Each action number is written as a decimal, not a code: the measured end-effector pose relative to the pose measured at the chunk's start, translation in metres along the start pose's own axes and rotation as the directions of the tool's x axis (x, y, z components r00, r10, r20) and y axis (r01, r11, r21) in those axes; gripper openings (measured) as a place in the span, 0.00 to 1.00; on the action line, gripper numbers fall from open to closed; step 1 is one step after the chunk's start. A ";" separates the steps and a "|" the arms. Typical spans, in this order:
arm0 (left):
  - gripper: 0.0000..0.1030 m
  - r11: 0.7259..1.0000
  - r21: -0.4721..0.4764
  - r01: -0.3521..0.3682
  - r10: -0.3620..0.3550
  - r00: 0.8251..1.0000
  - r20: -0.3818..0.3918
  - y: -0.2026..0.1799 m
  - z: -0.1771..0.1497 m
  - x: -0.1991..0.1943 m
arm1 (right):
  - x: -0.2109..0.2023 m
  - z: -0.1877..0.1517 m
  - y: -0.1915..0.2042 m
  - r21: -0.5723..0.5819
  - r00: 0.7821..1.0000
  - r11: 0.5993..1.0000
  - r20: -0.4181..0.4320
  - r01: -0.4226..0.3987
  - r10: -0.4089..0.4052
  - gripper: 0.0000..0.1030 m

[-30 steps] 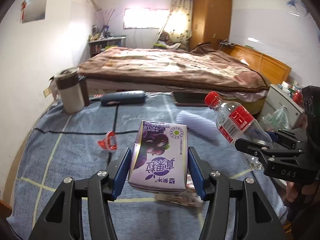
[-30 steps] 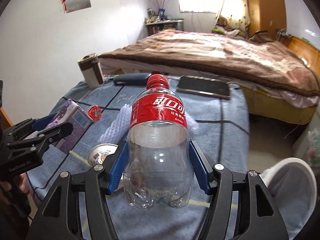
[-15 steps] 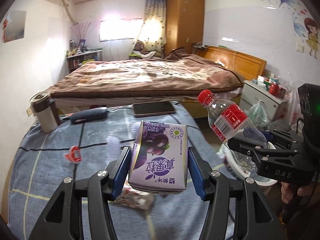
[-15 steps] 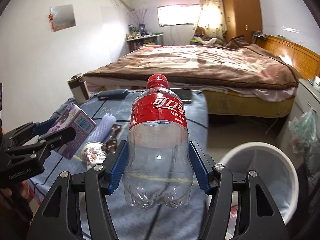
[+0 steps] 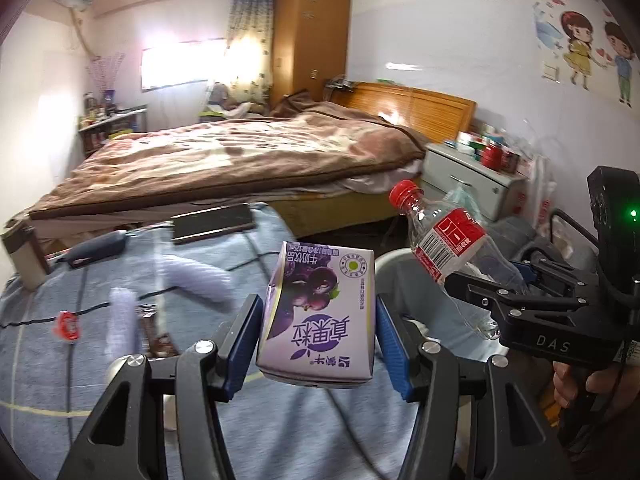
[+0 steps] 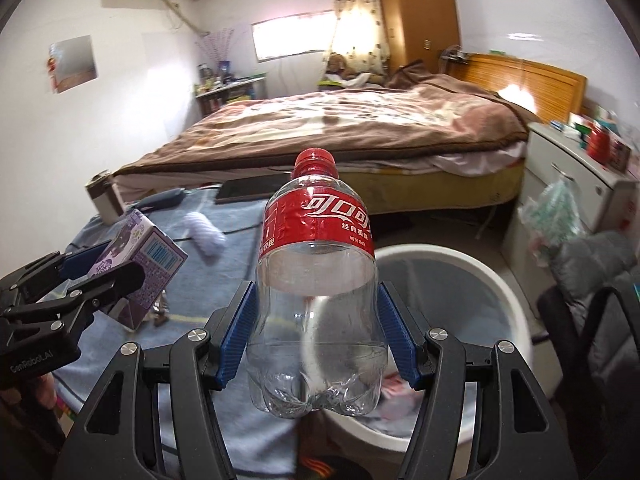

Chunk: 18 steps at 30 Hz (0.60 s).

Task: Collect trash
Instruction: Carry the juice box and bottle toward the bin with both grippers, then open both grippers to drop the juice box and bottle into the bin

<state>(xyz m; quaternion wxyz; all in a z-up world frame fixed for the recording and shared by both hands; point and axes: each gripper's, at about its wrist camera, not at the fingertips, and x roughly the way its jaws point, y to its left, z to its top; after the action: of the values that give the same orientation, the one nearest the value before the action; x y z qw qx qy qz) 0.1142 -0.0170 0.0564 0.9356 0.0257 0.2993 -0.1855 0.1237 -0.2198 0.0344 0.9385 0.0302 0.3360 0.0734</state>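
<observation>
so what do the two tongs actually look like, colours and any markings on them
Both are black metal frames with triangular cut-outs, silver screws and ribbed blue pads. The right tongs carry white "DAS" lettering and a black block with a green light. The left tongs carry white "GenRobot.AI" lettering.

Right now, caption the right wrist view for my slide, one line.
Right gripper holds an empty cola bottle above a white bin; left gripper alongside carries a purple carton.
</observation>
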 end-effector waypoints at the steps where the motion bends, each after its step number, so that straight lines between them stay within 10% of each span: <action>1: 0.57 1.000 0.006 0.014 -0.014 1.000 -0.006 -0.007 0.001 0.004 | 0.000 -0.001 -0.005 0.008 1.000 1.000 -0.003 0.018 -0.018 0.61; 18: 0.57 0.990 0.076 0.117 -0.107 0.987 -0.121 -0.091 0.003 0.066 | 0.020 -0.031 -0.072 0.082 0.976 0.985 -0.167 0.154 -0.139 0.61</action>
<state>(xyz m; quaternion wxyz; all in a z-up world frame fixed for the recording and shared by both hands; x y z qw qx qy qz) 0.1323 -0.1243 0.0269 0.9026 0.0582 0.3468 -0.2482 0.1278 -0.2875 -0.0102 0.9087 0.0435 0.4150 -0.0096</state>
